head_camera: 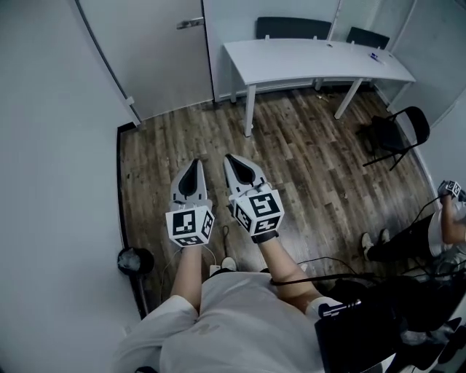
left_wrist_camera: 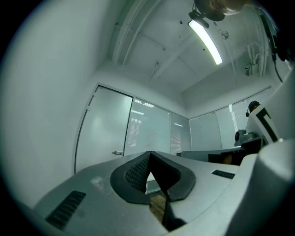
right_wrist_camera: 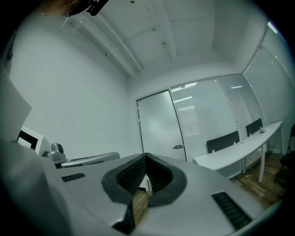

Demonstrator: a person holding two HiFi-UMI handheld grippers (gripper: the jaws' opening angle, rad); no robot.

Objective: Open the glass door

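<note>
Frosted glass door (head_camera: 153,58) stands closed well ahead, its handle (head_camera: 190,22) lying level at its right edge; left gripper (head_camera: 194,169), jaws together and empty, is nearer; right gripper (head_camera: 236,166) likewise pinched empty

glass door (head_camera: 156,58), cropped at top edge; chairs (head_camera: 293,28), mostly hidden behind table (head_camera: 291,58)

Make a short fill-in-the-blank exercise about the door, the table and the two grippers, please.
The left gripper and the right gripper both have their jaws ____, with nothing held.
The glass door, ahead of them and untouched, is ____.
The table beside the door is ____ in colour.
Missing words: shut; closed; white.
</note>
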